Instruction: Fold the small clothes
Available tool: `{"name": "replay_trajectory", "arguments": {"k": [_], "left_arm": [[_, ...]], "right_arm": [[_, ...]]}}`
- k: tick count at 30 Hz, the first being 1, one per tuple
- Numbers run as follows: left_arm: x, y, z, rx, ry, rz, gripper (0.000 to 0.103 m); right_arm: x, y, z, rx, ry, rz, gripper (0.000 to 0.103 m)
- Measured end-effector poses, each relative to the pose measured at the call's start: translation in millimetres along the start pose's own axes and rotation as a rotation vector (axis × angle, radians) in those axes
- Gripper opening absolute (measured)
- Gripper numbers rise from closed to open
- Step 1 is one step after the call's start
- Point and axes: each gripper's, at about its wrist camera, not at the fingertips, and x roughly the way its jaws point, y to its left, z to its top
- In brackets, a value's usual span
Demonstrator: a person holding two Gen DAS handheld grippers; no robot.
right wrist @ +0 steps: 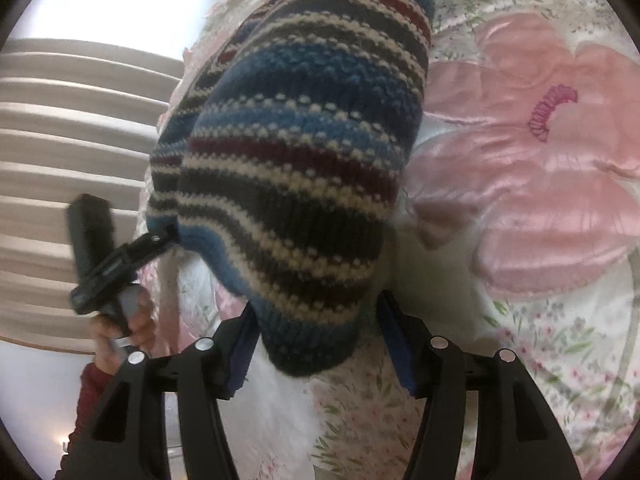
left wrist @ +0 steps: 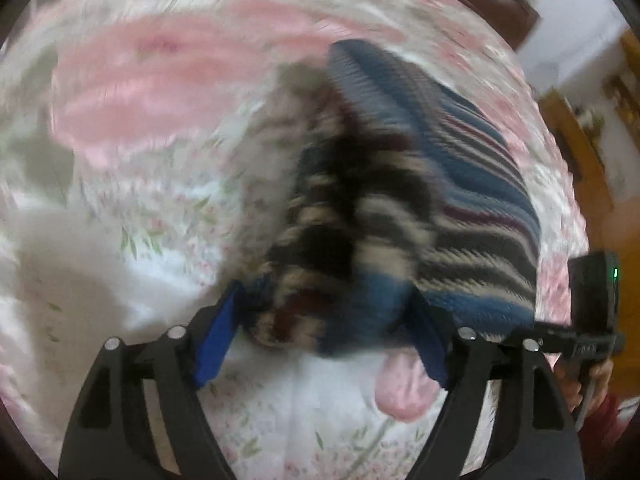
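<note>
left wrist view is blurred: the left gripper (left wrist: 320,320) has its blue pads (left wrist: 218,344) set wide with a bunch of the striped knit (left wrist: 400,200) between them; whether they pinch it i cannot tell. the right gripper (right wrist: 316,340) likewise stands wide around a knit corner, grip unclear. the knit hangs over the floral bedspread (right wrist: 540,160). a hand (right wrist: 128,328) holds the other tool's handle.

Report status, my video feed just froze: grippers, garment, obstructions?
Left gripper shut on striped knit sweater. Right gripper grips another edge. Sweater lifted over floral bedspread. Nothing in the way.
</note>
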Motion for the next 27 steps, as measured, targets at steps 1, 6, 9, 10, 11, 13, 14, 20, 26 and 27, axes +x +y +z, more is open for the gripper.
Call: {"name": "replay_trajectory", "arguments": {"k": [1, 6, 9, 10, 11, 13, 14, 20, 26, 27], "left_arm": [[4, 6, 0, -0.026, 0.001, -0.023, 0.077], [7, 0, -3, -0.02, 0.014, -0.066, 0.039], [4, -4, -5, -0.039, 0.015, -0.092, 0.034], [0, -8, -7, -0.035, 0.009, -0.099, 0.033], [-3, -11, -9, -0.031, 0.007, -0.111, 0.033], [-7, -24, -17, -0.006, 0.005, -0.137, 0.033], [-6, -28, -22, 0.003, 0.008, -0.145, 0.033], [17, -25, -43, -0.014, 0.031, -0.141, 0.034], [4, -32, -37, 0.029, 0.01, -0.122, 0.069], [-6, -31, -35, 0.023, -0.005, -0.133, 0.069]], "right_arm": [[1, 0, 1, -0.004, 0.003, 0.004, 0.06], [0, 6, 3, -0.023, 0.005, -0.009, 0.03], [-13, 19, 3, -0.073, -0.011, -0.053, 0.024], [-20, 23, 2, -0.084, -0.017, -0.069, 0.023], [-28, 26, 1, -0.095, -0.025, -0.086, 0.023], [-43, 25, -1, -0.115, -0.035, -0.123, 0.022], [-45, 21, -2, -0.113, -0.029, -0.138, 0.022], [-24, -11, -10, -0.071, 0.037, -0.189, 0.021], [-25, 1, -8, -0.126, 0.059, -0.231, 0.047], [-34, 3, -7, -0.14, 0.045, -0.241, 0.048]]}}
